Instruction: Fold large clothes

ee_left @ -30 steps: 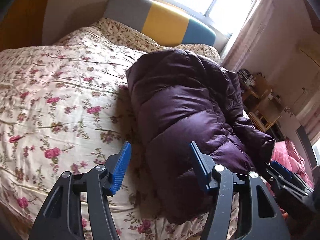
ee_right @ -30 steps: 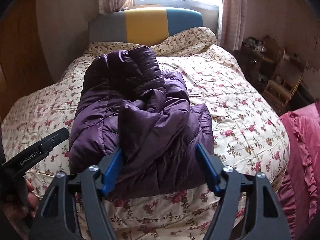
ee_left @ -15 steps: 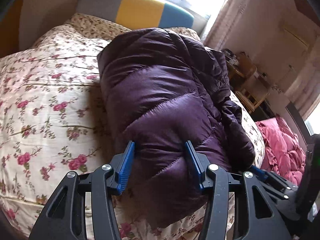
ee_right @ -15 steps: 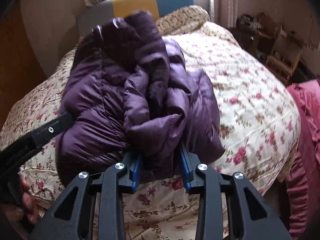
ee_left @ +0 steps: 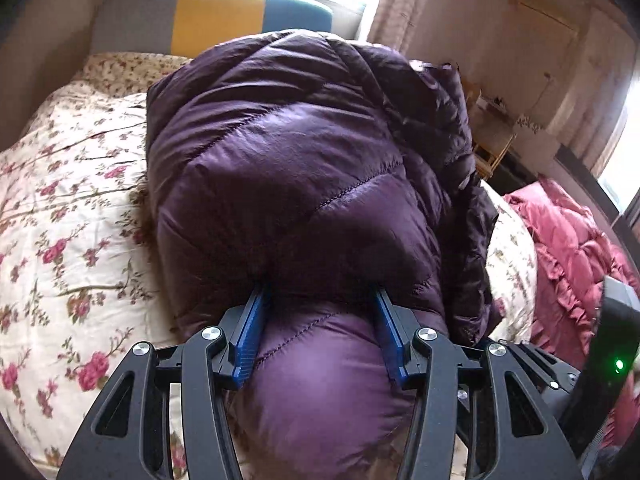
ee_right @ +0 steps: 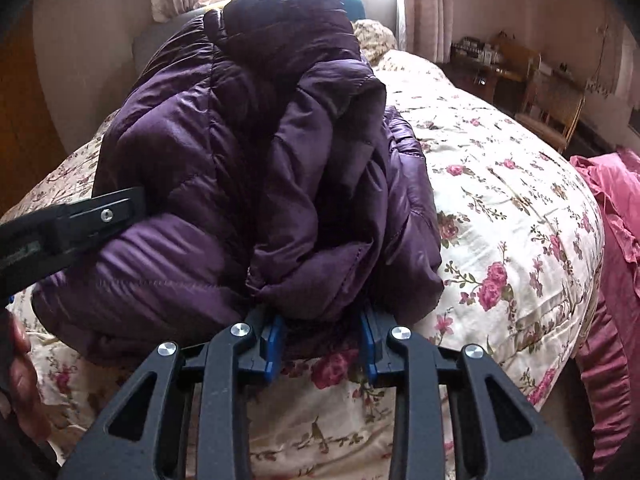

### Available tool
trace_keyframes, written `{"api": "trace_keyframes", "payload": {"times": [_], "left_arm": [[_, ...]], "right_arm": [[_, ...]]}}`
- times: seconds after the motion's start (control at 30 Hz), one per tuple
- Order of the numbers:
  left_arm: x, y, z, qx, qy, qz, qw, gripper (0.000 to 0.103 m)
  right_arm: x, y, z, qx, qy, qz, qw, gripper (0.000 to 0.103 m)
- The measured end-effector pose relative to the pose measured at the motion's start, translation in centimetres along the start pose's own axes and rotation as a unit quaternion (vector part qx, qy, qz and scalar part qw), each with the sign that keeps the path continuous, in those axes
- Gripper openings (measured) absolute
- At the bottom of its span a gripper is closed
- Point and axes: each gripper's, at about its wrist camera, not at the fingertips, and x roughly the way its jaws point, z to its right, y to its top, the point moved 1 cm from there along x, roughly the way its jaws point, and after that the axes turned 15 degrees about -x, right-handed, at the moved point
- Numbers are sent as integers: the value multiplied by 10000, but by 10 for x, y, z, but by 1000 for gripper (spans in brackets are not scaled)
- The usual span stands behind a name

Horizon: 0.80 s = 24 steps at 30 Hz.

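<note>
A floral bed (ee_right: 500, 208) under a window; the jacket (ee_left: 304, 168) runs lengthwise away from my jaws toward the headboard (ee_left: 216, 16). My left gripper (ee_left: 320, 320) and right gripper (ee_right: 322, 336), which has just been closing, clamp its near end.

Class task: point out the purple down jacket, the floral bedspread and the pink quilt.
Purple down jacket (ee_left: 288, 168): left wrist view, quilted top panel.
Floral bedspread (ee_right: 512, 208): right wrist view, bare right part.
Pink quilt (ee_left: 568, 232): left wrist view, ruffled folds.
</note>
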Motion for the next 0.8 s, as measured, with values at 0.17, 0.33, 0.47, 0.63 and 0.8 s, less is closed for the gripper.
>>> {"api": "trace_keyframes", "payload": {"times": [0.17,0.33,0.47,0.63,0.8], "left_arm": [[6,-4,-1,111,-22,99,9999,51],[0,1,-2,143,-133,35,9998,51],[-6,6,-1,174,-196,-12,9997,51],[-10,9,1,224,-196,2,9996,51],[-15,8,3,244,-166,51,9996,51]], "right_arm": [[-3,1,1,107,29,-35,9999,27],[-21,7,5,119,-56,-142,9998,29],[-44,20,5,112,-258,11,9996,35],[-76,35,-3,40,-504,309,9982,41],[-93,55,-10,1,-572,601,9965,44]]}}
